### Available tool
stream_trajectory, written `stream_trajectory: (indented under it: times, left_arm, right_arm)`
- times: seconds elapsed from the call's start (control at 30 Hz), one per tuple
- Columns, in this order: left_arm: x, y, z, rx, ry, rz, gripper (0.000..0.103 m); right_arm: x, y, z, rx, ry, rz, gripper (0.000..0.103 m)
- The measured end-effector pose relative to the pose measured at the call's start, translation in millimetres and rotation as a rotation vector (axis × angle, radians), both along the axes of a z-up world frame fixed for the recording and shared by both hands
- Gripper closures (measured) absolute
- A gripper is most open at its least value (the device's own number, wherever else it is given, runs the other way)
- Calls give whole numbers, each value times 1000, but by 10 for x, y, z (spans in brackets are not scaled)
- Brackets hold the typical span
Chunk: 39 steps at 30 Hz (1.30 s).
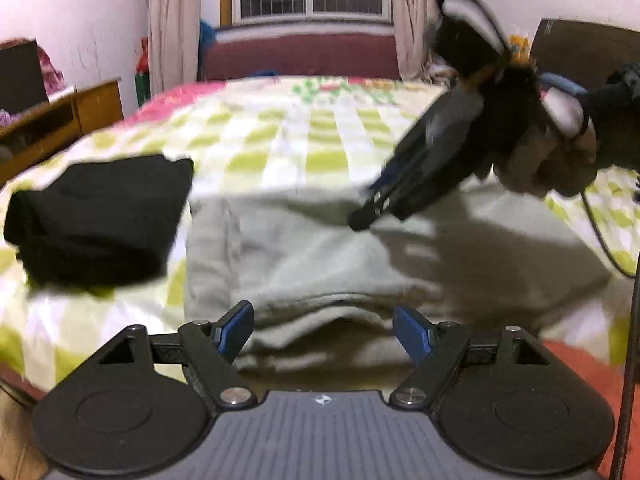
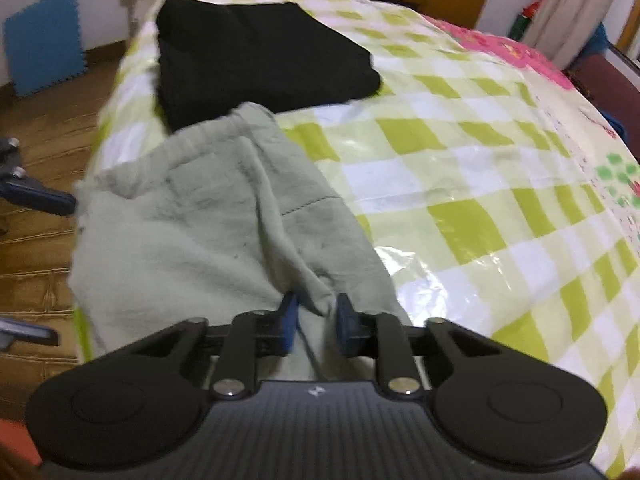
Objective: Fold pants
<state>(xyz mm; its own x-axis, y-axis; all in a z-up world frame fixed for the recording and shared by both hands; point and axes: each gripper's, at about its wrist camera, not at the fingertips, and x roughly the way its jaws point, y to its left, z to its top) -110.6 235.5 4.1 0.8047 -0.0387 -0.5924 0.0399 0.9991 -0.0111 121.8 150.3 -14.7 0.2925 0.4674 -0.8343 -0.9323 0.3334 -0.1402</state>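
The pale green pants lie flat on the bed, near the bed's front edge and partly doubled over, with one end reaching toward a folded black garment that sits by the bed's left corner. A checked green-and-white cover spreads over the rest of the bed.

The left claw hangs over the near fold of the pants with its blue pads wide apart and nothing between them (cloth lies below, not pinched).

The right claw stands narrow, and a ridge of the pants' cloth rises between its blue pads; whether the pads actually press the cloth I cannot tell, since the picture is blurred there. In the left wrist view the right claw points down at the far edge of the pants, held in a person's hand.
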Motion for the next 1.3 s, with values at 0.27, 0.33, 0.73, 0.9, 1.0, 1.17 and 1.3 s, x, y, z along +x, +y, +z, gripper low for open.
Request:
stream_trajectory:
  times: [0.27, 0.33, 0.73, 0.9, 1.0, 1.17, 1.3]
  left_arm:
    - [410, -76, -117, 46, 74, -8, 13]
    - [424, -68, -180, 61, 117, -11, 13]
    - [477, -326, -127, 147, 114, -44, 12]
    - [603, -425, -55, 208, 115, -58, 12]
    - [606, -472, 14, 221, 102, -72, 12]
    - [660, -631, 127, 259, 104, -113, 12]
    - [606, -755, 247, 305, 93, -156, 10]
  right_arm:
    - [126, -417, 248, 159, 69, -218, 73]
    - [90, -902, 428, 218, 60, -318, 65]
    - [52, -2608, -158, 410, 458, -769, 53]
    - [118, -2655, -317, 517, 554, -784, 74]
    - [85, -2737, -298, 644, 684, -782, 95]
    - [227, -2768, -337, 621, 578, -845, 97]
    - [277, -3232, -206, 640, 480, -943, 98]
